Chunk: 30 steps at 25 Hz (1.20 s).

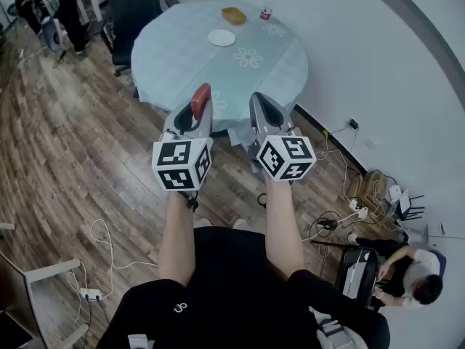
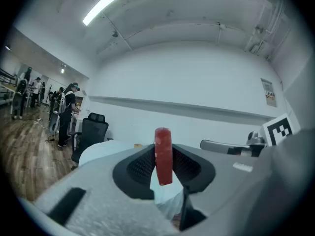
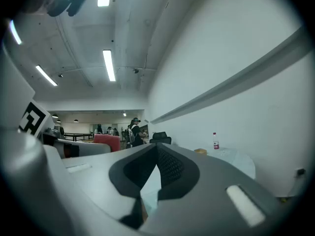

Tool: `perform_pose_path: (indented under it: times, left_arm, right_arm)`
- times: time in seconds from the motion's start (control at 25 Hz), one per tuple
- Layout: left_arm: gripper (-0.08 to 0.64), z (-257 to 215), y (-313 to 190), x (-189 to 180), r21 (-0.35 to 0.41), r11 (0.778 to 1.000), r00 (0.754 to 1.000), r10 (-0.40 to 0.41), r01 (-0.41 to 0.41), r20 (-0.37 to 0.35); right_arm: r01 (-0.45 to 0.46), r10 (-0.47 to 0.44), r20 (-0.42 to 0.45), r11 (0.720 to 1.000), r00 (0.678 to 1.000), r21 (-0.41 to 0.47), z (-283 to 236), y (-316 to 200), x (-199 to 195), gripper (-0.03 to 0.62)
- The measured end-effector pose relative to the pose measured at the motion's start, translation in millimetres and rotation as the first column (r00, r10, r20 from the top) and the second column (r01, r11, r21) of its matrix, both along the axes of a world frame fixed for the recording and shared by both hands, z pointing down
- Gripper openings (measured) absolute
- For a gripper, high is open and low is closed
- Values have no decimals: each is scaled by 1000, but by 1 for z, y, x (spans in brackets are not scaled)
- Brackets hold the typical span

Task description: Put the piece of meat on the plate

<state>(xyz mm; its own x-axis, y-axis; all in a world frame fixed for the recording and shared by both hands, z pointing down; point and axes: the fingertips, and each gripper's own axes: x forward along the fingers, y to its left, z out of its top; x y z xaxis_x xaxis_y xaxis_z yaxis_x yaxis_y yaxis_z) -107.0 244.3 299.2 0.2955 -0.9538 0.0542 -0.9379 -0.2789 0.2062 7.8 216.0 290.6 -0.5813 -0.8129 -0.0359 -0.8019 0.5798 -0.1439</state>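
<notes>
A flat red piece of meat (image 1: 200, 100) stands on edge between the pads of my left gripper (image 1: 196, 113), which is shut on it and held level above the wooden floor, short of the round table (image 1: 182, 64). In the left gripper view the meat (image 2: 163, 155) sticks up out of the left gripper (image 2: 163, 163). The white plate (image 1: 221, 38) lies empty on the far half of the table. My right gripper (image 1: 261, 109) is alongside, shut with nothing between its pads, and the right gripper (image 3: 156, 154) also appears in its own view.
A brown bowl (image 1: 233, 15) and a red-capped bottle (image 1: 268, 7) stand at the table's far edge. A black office chair (image 1: 134, 6) is at the table's left. Cables and power strips (image 1: 341, 213) lie on the floor at right, near a seated person (image 1: 407, 271).
</notes>
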Motion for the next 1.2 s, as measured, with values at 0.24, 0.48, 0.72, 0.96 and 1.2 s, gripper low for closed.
perform_pose_path:
  times: [0.24, 0.48, 0.72, 0.96, 1.2]
  left_arm:
    - [91, 2, 2, -10, -1, 1000, 1000, 8, -8, -11]
    - [91, 12, -2, -6, -14, 999, 998, 37, -37, -45]
    - [91, 11, -22, -7, -10, 999, 997, 36, -37, -67]
    - [91, 25, -67, -17, -36, 999, 999, 5, -6, -42]
    - [91, 60, -138, -43, -111, 992, 997, -65, 60, -50]
  right_arm:
    - [-7, 7, 31, 1000, 1000, 10, 0, 9, -8, 8]
    - [-107, 107, 34, 994, 994, -23, 9, 6, 26, 9]
    - [-106, 107, 22, 994, 994, -19, 9, -13, 29, 9]
    - [-66, 69, 55, 996, 996, -58, 30, -72, 19, 9]
    - [40, -36, 47, 995, 998, -89, 57, -153, -24, 9]
